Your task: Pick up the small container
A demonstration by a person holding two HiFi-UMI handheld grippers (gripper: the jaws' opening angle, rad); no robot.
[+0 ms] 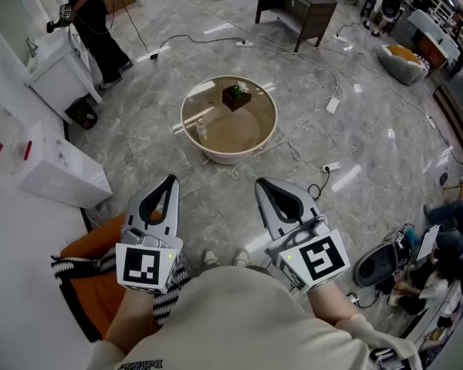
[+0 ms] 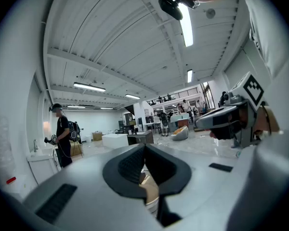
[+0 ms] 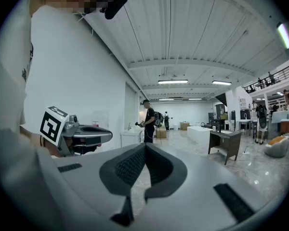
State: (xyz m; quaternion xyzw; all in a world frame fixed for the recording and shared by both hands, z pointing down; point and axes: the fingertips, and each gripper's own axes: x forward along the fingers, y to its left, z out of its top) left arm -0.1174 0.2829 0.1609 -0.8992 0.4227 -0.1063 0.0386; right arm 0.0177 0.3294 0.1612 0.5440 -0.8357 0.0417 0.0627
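"Where does the head view sit?"
"High above, aimed steeply down, with the left tool and right tool close under it."
"And the tool views?"
"Low behind their own jaws, facing roughly level outward. Each catches the other tool, and both catch the person in black."

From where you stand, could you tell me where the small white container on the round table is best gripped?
Probably across its body, coming from the near left side: the small white container stands upright close to the round table's near-left rim, with the dark pot farther back.
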